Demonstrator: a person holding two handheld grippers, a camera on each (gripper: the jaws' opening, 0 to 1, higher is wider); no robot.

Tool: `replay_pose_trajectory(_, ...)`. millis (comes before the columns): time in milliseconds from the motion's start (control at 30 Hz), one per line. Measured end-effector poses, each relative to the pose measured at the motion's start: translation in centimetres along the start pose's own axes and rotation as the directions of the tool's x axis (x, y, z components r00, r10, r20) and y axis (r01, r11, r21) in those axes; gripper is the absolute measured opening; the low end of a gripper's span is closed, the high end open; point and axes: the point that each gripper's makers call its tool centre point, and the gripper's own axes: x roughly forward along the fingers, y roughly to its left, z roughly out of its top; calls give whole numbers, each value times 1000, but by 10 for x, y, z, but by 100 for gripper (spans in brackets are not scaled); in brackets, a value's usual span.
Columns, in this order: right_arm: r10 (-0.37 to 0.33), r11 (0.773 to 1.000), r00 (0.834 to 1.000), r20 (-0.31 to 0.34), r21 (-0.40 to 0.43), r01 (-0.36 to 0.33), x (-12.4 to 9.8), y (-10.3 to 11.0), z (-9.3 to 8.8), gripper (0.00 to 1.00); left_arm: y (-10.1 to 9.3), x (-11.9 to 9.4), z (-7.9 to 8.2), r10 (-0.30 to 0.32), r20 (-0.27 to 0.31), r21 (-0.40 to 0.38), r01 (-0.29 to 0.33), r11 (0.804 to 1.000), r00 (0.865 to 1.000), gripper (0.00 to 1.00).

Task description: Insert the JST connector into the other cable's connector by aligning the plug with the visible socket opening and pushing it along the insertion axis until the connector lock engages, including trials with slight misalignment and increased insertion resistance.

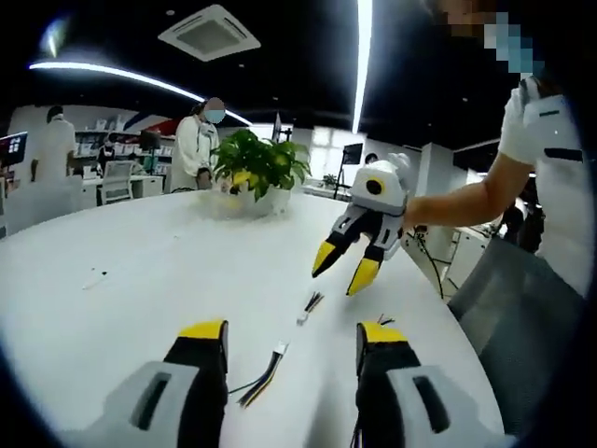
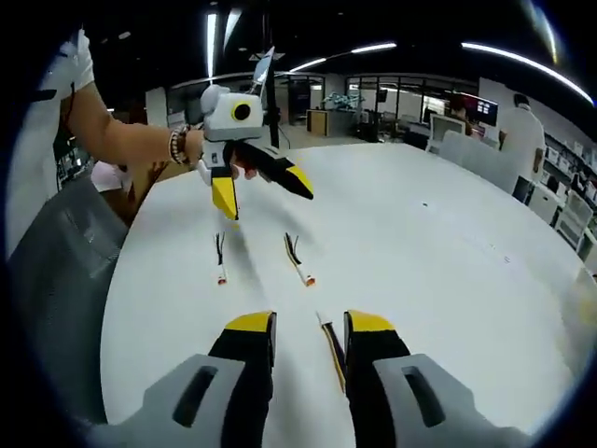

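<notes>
Both grippers hover wide open, empty: left gripper [image 1: 292,338] above a cable [image 1: 266,371], right gripper [image 2: 310,326] over another cable [image 2: 330,347].

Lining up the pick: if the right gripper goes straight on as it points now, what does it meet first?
The right gripper, jaws open, would most likely meet the short cable lying on the white table between its tips. The connector-tipped cable lies farther on; depth is uncertain.

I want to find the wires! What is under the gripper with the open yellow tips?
Under the right gripper, which hangs open above the white table, lies a short cable with a small connector. Another cable lies nearer the left gripper. No wire looks covered.
</notes>
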Motion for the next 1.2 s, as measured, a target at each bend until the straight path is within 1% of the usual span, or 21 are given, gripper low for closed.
replay_pose_trajectory(33, 7, 1000, 1000, -3, -1, -7, 2, 0, -2, 25, 0, 3, -5, -7, -23, 15, 7, 1000, 1000, 47)
replay_pose_trajectory(67, 12, 1000, 1000, -9, 0, -12, 6, -1, -4, 24, -1, 7, -7, -12, -26, 14, 13, 1000, 1000, 45)
replay_pose_trajectory(167, 24, 1000, 1000, -16, -3, -24, 11, -2, -8, 23, -1, 16, -11, -27, -28, 3, 27, 1000, 999, 43)
replay_pose_trajectory(267, 25, 1000, 999, -25, -7, -26, 16, -5, -11, 23, 2, 22, -21, -19, -72, 9, 20, 1000, 997, 41)
replay_pose_trajectory(400, 36, 999, 999, -27, -16, -36, 21, -7, -15, 20, 3, 28, -26, -23, -89, 14, 24, 1000, 996, 38)
replay_pose_trajectory(533, 44, 999, 998, -40, -24, -45, 26, -9, -21, 18, 4, 32, -29, -19, -91, 12, 20, 1000, 996, 36)
replay_pose_trajectory(667, 51, 998, 998, -37, -18, -52, 30, -9, -23, 17, 5, 35, -36, -21, -109, 28, 24, 999, 994, 27)
replay_pose_trajectory(700, 53, 998, 998, -39, -20, -53, 31, -9, -23, 16, 5, 35, -37, -24, -109, 22, 26, 999, 994, 26)
replay_pose_trajectory(733, 52, 998, 998, -42, -25, -54, 32, -9, -24, 15, 4, 36, -36, -33, -91, -4, 33, 999, 995, 24)
replay_pose_trajectory(767, 51, 998, 998, -44, -26, -53, 32, -10, -24, 15, 3, 37, -35, -36, -85, -15, 35, 999, 996, 24)
replay_pose_trajectory(833, 48, 999, 998, -41, -25, -49, 33, -10, -25, 14, 4, 38, -35, -31, -85, -2, 31, 1000, 996, 23)
replay_pose_trajectory(900, 41, 998, 998, -38, -47, -43, 34, -11, -24, 13, 3, 38, -34, -34, -76, 9, 35, 999, 997, 22)
replay_pose_trajectory(1033, 47, 998, 998, -43, -39, -49, 35, -9, -27, 12, 3, 39, -32, -40, -67, 38, 43, 998, 997, 18)
replay_pose_trajectory(1133, 45, 998, 998, -34, -41, -46, 35, -9, -26, 10, 5, 39, -34, -36, -69, 40, 39, 998, 997, 15)
replay_pose_trajectory(1200, 44, 999, 999, -28, -29, -45, 35, -10, -26, 9, 4, 40, -38, -41, -82, 38, 44, 998, 996, 14)
